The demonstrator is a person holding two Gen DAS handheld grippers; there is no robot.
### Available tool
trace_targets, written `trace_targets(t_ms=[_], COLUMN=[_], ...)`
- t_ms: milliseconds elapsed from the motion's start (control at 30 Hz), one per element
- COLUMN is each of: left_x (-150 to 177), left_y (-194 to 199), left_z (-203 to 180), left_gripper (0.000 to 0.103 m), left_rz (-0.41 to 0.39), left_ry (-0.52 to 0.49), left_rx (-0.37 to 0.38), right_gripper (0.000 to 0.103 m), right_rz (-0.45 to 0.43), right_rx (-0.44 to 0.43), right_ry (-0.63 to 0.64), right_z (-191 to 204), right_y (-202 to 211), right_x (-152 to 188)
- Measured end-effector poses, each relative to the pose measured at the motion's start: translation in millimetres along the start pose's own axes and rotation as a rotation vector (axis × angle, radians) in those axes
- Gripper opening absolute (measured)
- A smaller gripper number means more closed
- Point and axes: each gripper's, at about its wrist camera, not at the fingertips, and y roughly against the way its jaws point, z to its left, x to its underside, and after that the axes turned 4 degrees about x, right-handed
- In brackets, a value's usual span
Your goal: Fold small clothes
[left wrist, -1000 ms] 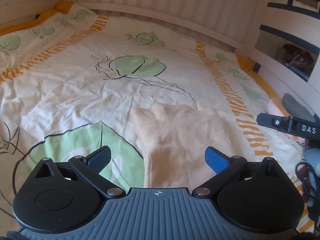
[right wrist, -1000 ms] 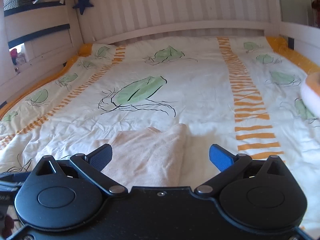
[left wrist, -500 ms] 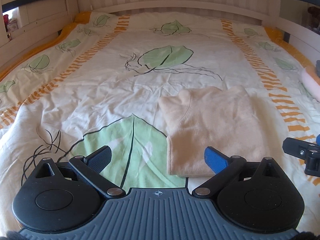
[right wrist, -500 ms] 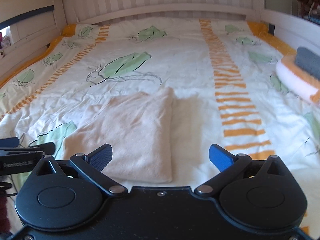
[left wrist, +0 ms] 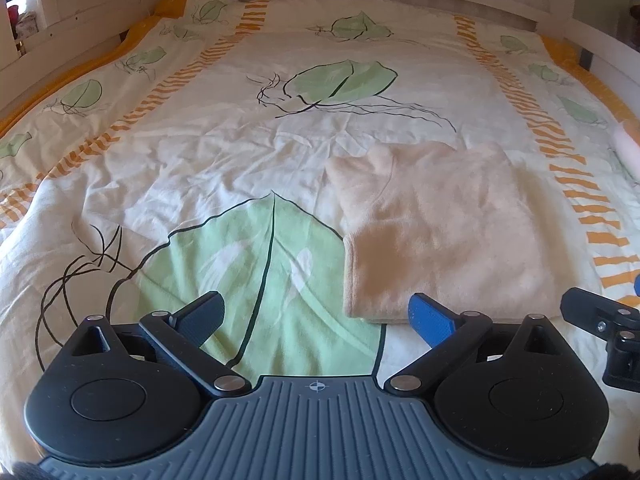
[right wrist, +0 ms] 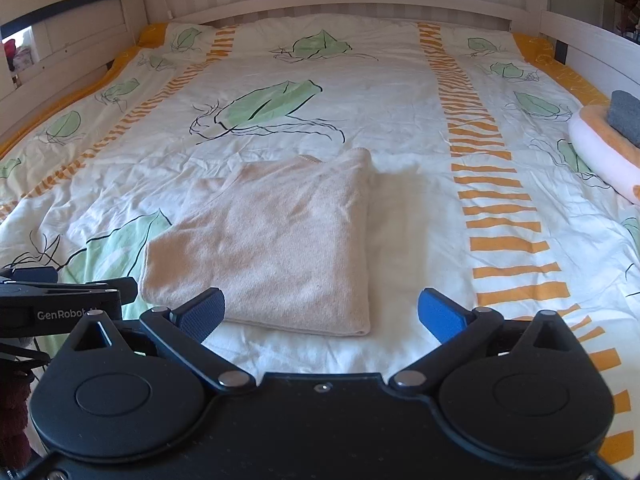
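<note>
A small beige garment (left wrist: 440, 228) lies folded into a rectangle on the leaf-patterned bedspread (left wrist: 200, 140). It also shows in the right wrist view (right wrist: 276, 240). My left gripper (left wrist: 316, 318) is open and empty, held just short of the garment's near left corner. My right gripper (right wrist: 320, 314) is open and empty, held over the garment's near right corner. The right gripper's finger shows at the right edge of the left wrist view (left wrist: 596, 316). The left gripper shows at the left edge of the right wrist view (right wrist: 60, 296).
A stack of folded clothes (right wrist: 612, 140), white, orange and grey, lies at the bed's right side. White wooden rails (right wrist: 328, 0) enclose the bed at the back and both sides.
Both grippers have pulled back and risen from the garment, so more of it shows. The left view has swung to face the headboard. The garment lies still.
</note>
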Motion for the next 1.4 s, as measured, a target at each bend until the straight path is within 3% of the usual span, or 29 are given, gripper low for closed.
trace_targets(t_ms=[1400], left_x=[4.2], left_y=[-9.2], left_z=[-8.7], left_gripper=[0.099], left_rz=[0.052], left_ry=[-0.057], left_rx=[0.044], right_gripper=[0.102], right_rz=[0.070], right_rx=[-0.026], right_ry=[-0.084], right_z=[-8.5], right_y=[-20.8], right_x=[-2.6])
